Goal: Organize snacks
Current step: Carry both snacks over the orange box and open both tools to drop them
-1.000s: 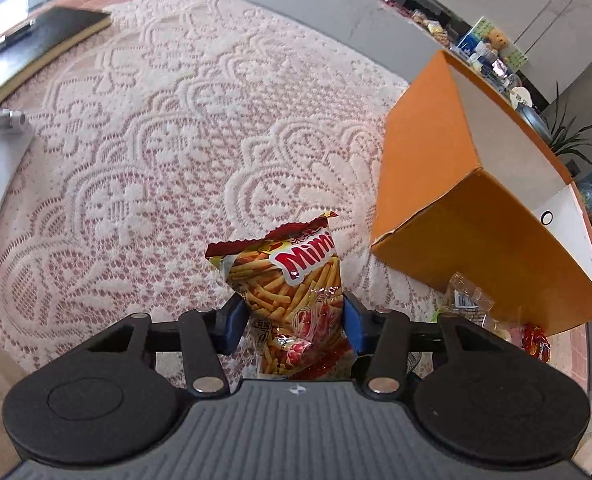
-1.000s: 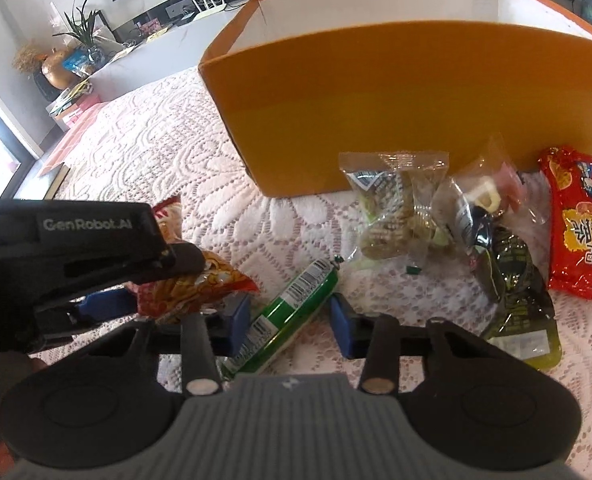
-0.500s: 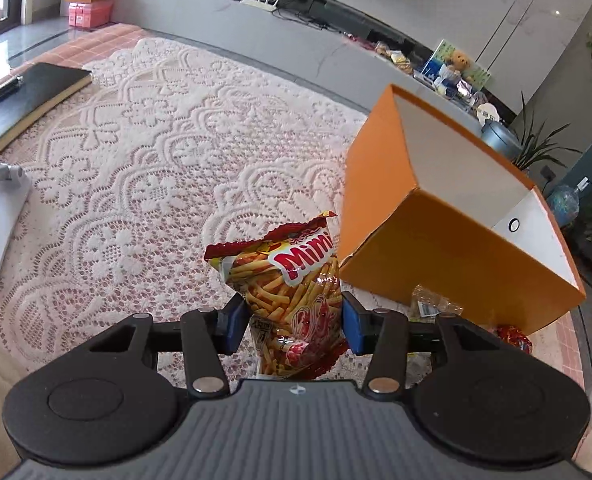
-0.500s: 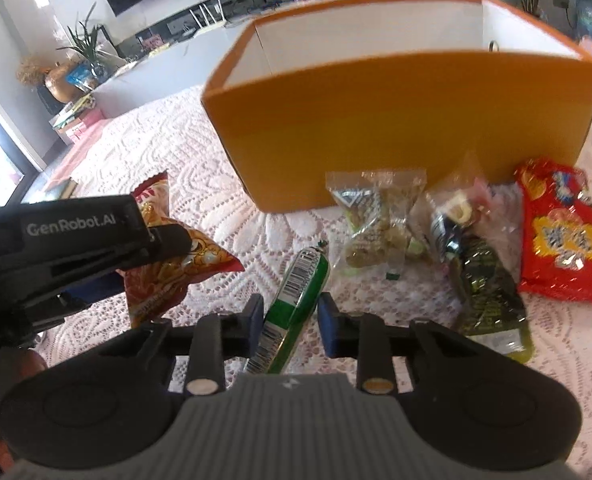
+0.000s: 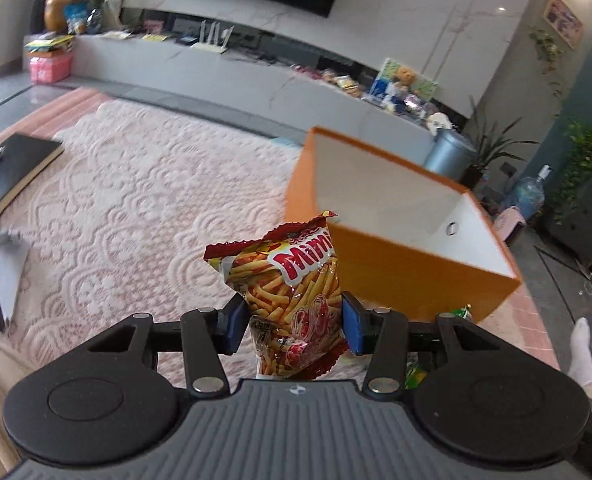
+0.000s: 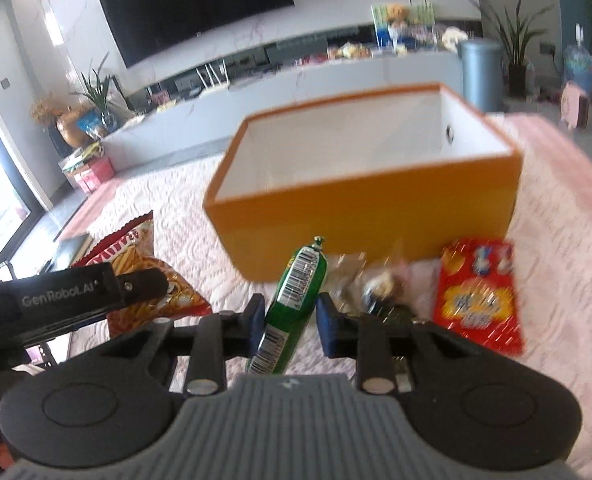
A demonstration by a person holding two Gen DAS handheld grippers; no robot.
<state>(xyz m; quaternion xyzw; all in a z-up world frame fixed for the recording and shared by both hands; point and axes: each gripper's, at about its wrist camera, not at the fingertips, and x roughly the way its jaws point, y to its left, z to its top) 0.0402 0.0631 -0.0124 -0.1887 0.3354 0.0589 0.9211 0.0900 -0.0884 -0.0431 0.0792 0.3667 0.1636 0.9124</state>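
Snacks are split between the two grippers and the white lace tablecloth [image 5: 143, 208] right now. Furthest left, the left gripper [image 5: 293, 322] has its blue pads squeezed onto a red and yellow foil bag of potato sticks [image 5: 291, 284], lifted clear of the cloth and just short of the orange cardboard box with a white inside [image 5: 412, 276]. The box sits open and looks like there's nothing in it as far as I can see. Next over, the right gripper [image 6: 289, 320] is clamped narrow around a green plastic-wrapped sausage stick with barcodes [image 6: 291, 300], held up in front of the box's near wall. To the right of that, a clump of small clear-wrapped treats [image 6: 376, 284] lies on the cloth against the box, pretty blurry, and a flat red snack packet [image 6: 478, 300] lies beside them at the far right.
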